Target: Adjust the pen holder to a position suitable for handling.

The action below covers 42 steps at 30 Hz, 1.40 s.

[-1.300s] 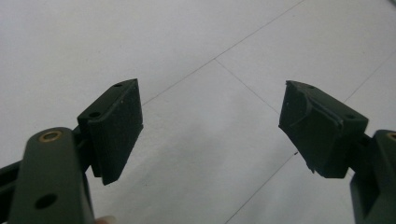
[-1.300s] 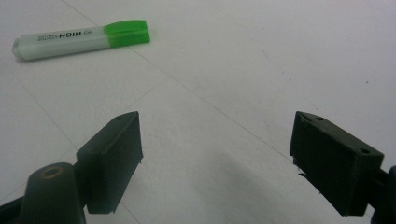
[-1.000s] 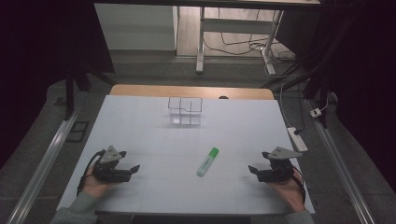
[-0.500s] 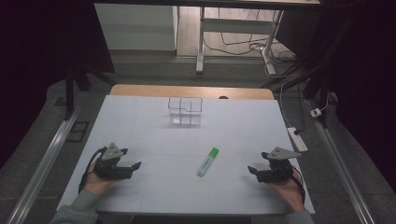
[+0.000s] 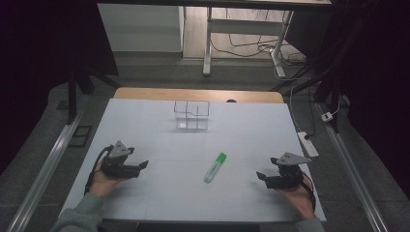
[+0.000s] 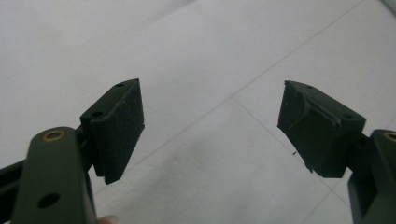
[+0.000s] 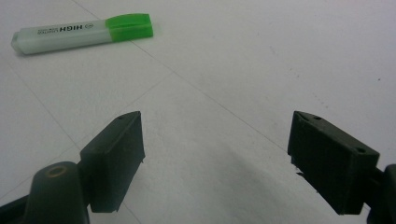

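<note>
Across the white worktop (image 5: 159, 140) everything sits well apart. Toward the far edge stands a clear compartmented box (image 5: 191, 115). Down at the near corners, the left claw (image 5: 143, 165) and the right claw (image 5: 259, 175) rest low in the person's hands, each with jaws spread wide and nothing between them. Between the two lies a green-capped highlighter (image 5: 215, 167), flat, nearer the right claw.

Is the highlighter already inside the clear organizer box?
No, the highlighter lies flat on the white table, well short of the clear organizer box near the far edge.
</note>
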{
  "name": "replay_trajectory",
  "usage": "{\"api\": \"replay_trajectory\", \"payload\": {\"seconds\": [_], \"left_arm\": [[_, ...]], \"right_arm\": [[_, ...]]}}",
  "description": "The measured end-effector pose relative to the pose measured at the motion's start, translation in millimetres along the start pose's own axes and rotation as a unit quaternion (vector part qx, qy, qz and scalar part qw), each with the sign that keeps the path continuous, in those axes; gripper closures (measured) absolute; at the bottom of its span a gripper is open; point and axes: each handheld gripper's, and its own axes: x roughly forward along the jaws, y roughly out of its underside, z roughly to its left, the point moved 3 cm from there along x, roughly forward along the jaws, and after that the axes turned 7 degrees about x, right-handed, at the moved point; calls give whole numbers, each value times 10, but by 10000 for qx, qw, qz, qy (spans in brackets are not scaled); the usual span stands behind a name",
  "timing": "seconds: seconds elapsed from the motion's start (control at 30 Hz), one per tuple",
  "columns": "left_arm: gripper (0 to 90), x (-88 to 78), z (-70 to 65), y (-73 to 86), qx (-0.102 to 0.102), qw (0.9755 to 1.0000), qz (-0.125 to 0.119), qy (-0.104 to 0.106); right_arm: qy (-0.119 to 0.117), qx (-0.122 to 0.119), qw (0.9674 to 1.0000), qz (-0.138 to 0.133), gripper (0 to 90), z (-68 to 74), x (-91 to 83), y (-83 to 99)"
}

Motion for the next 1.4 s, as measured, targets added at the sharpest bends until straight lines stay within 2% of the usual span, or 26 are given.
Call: {"api": "replay_trajectory", "payload": {"seconds": [0.4, 0.93, 1.4], "left_arm": [[234, 125, 43, -120, 39, 10000, 85, 8], [241, 335, 108, -363, 120, 9998, 82, 95], [269, 588, 254, -623, 97, 9999, -4, 108]], "right_arm": [[2, -17, 10000, 4, 192, 2, 9, 3], [13, 3, 10000, 30, 195, 1, 19, 12], [37, 16, 10000, 27, 198, 3, 31, 20]]}}
